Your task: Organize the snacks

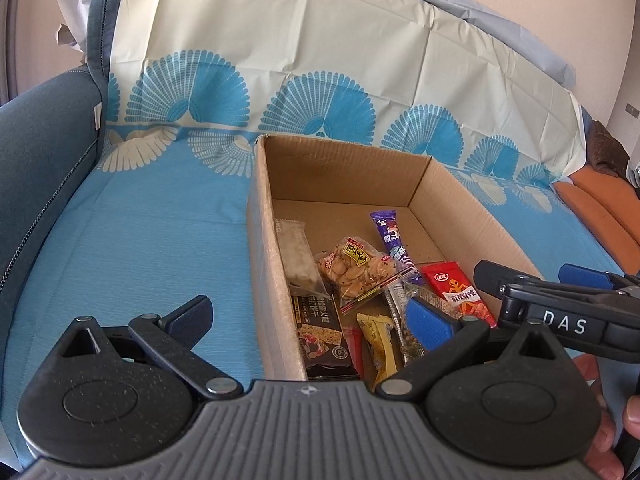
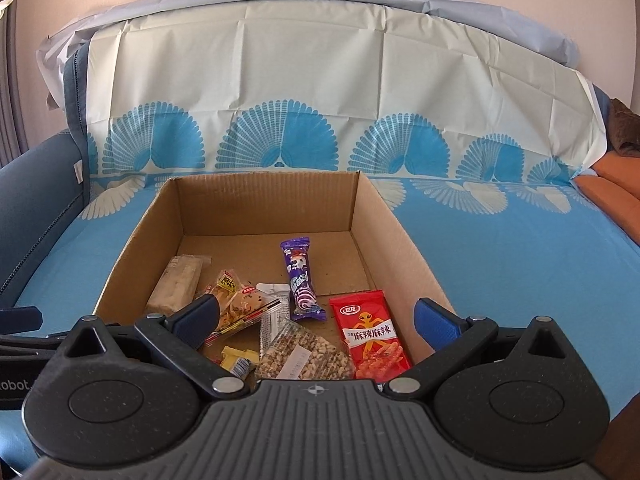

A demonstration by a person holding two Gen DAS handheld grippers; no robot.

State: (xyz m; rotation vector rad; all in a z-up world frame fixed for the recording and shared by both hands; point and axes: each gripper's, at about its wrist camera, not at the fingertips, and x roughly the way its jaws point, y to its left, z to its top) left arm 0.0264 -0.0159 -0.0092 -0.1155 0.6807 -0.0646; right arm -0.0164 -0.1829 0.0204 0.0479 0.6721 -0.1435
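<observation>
The sofa (image 2: 500,264) is lying under its blue cloth, and the box (image 2: 404,240) is sitting on it with every snack bunched at the near end. Both grippers are hovering at the near rim — left gripper (image 1: 316,320) and right gripper (image 2: 320,316) each spread wide, holding nothing. I'd be coming down on the red pack (image 2: 370,334) flat and square, clear of the purple bar (image 2: 300,276) just beside it — pinching its edge, not the middle.

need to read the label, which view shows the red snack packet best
The right wrist view: the red snack packet lies face up and unobstructed on the cardboard box floor. In the left wrist view the left gripper finger covers its lower corner.
</observation>
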